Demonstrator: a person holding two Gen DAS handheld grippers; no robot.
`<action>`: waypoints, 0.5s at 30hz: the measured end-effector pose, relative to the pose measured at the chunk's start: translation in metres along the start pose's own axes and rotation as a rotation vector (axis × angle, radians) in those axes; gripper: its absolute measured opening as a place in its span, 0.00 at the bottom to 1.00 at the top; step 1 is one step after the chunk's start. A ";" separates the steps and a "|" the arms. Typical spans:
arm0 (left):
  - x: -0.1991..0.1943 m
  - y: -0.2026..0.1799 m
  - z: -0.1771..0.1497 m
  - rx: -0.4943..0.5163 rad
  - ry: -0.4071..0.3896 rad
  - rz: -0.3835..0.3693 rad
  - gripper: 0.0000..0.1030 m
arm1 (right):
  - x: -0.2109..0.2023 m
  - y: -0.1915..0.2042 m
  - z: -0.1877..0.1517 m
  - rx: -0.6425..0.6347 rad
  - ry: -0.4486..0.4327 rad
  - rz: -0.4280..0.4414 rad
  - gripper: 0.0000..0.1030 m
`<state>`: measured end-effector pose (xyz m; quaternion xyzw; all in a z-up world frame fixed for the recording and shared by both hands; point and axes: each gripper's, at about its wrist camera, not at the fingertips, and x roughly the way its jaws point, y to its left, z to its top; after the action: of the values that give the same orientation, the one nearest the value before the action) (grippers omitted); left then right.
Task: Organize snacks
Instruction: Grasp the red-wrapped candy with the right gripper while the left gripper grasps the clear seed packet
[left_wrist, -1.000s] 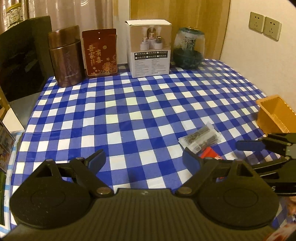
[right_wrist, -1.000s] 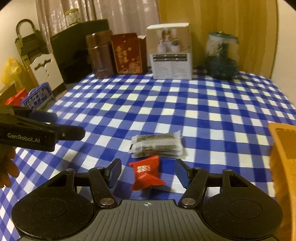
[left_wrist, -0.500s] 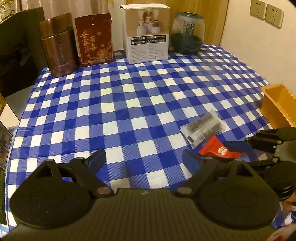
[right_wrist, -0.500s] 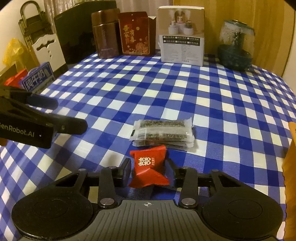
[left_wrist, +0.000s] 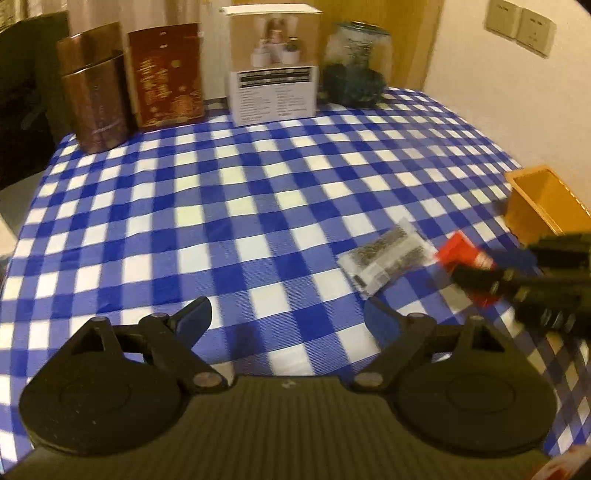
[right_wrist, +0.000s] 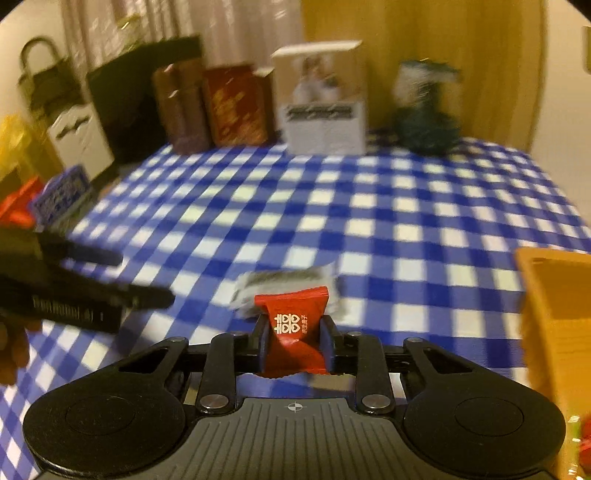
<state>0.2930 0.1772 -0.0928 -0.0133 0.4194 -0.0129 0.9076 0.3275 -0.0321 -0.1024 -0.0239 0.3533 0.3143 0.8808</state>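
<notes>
A red candy packet (right_wrist: 293, 332) with white characters sits between the blue pads of my right gripper (right_wrist: 295, 343); its jaws are closing and the pads press on both of its sides. It hangs just above the checked cloth. In the left wrist view the same packet (left_wrist: 461, 251) shows blurred in that gripper (left_wrist: 491, 273). A clear packet of dark snack (right_wrist: 284, 282) lies flat on the cloth just beyond it. The orange box (right_wrist: 554, 295) stands to the right. My left gripper (left_wrist: 288, 321) is open over bare cloth, holding nothing.
Along the table's far edge stand a brown tin (left_wrist: 94, 88), a red box (left_wrist: 166, 74), a white carton (left_wrist: 273, 66) and a glass jar (left_wrist: 356, 66). The blue-and-white checked tablecloth (left_wrist: 221, 206) drops off at the left. A hand (right_wrist: 11, 350) holds the left gripper.
My right gripper has shut on the red candy packet and raised it off the cloth, shifting it toward the orange box. The left gripper stays open and has hardly moved.
</notes>
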 end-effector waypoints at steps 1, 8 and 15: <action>0.002 -0.004 0.000 0.019 -0.009 -0.011 0.86 | -0.004 -0.005 0.002 0.018 -0.010 -0.013 0.28; 0.018 -0.033 0.003 0.193 -0.050 -0.021 0.86 | -0.012 -0.041 0.002 0.141 -0.023 -0.059 0.28; 0.038 -0.058 0.008 0.286 -0.072 -0.055 0.86 | -0.014 -0.048 -0.002 0.148 -0.019 -0.053 0.28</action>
<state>0.3233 0.1182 -0.1148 0.1040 0.3800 -0.0968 0.9140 0.3459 -0.0780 -0.1039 0.0348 0.3665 0.2642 0.8914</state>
